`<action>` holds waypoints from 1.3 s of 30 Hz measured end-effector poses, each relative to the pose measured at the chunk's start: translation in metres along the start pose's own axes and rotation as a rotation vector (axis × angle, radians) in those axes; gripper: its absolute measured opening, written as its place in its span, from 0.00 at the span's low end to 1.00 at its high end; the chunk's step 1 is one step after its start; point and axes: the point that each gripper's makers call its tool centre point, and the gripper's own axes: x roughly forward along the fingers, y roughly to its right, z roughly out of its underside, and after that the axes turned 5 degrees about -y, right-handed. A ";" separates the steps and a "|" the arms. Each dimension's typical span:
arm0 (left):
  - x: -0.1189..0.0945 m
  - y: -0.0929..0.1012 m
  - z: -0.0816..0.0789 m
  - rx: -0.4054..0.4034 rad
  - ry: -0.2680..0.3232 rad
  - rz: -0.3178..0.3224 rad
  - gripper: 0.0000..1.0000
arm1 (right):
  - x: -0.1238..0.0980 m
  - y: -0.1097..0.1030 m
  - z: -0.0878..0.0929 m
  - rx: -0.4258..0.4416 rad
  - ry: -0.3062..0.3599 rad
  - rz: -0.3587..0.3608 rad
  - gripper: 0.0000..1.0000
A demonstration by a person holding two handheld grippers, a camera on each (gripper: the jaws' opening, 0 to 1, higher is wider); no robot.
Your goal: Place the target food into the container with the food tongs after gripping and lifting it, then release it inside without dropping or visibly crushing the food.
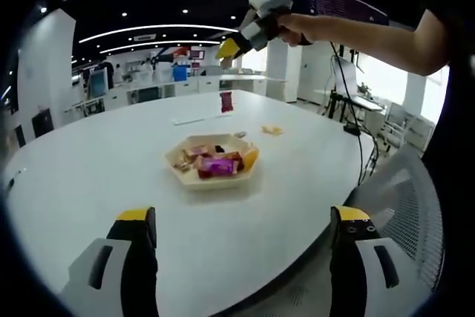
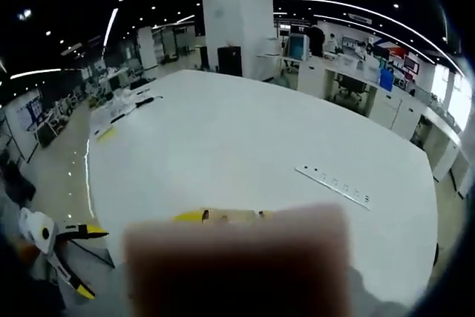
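Snacks (image 1: 215,163) in bright wrappers sit in a shallow hexagonal tray (image 1: 194,180) mid-bench (image 1: 111,161), with one loose piece (image 1: 272,130) lying beyond the tray. Left hand-held gripper (image 1: 241,224) hovers near the bench edge, jaws wide apart, holding nothing. Right hand-held gripper (image 1: 239,41) raised high above the bench; a blurred block (image 2: 237,261) covers its own view's foreground, so its jaw state cannot be told.

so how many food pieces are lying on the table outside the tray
1 that I can make out: a small yellowish piece on the white table, beyond the hexagonal tray. Others may be too small to see.
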 end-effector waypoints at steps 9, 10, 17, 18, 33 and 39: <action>0.000 0.000 0.001 0.003 -0.005 -0.003 0.94 | 0.001 0.006 0.011 -0.006 -0.030 0.014 0.26; 0.000 0.000 0.001 0.007 -0.005 -0.006 0.94 | 0.001 0.006 0.012 -0.005 -0.030 0.014 0.26; 0.000 0.000 0.002 0.002 -0.012 -0.001 0.94 | -0.001 0.013 0.020 0.004 -0.042 0.024 0.26; 0.000 0.001 0.002 0.005 -0.014 -0.001 0.94 | -0.001 0.016 0.022 0.006 -0.042 0.028 0.27; -0.001 -0.002 -0.001 0.004 0.005 -0.016 0.92 | 0.014 0.054 0.077 0.060 -0.152 0.089 0.27; 0.002 0.000 0.005 -0.002 -0.030 -0.003 0.93 | 0.024 0.076 0.096 0.131 -0.180 0.094 0.27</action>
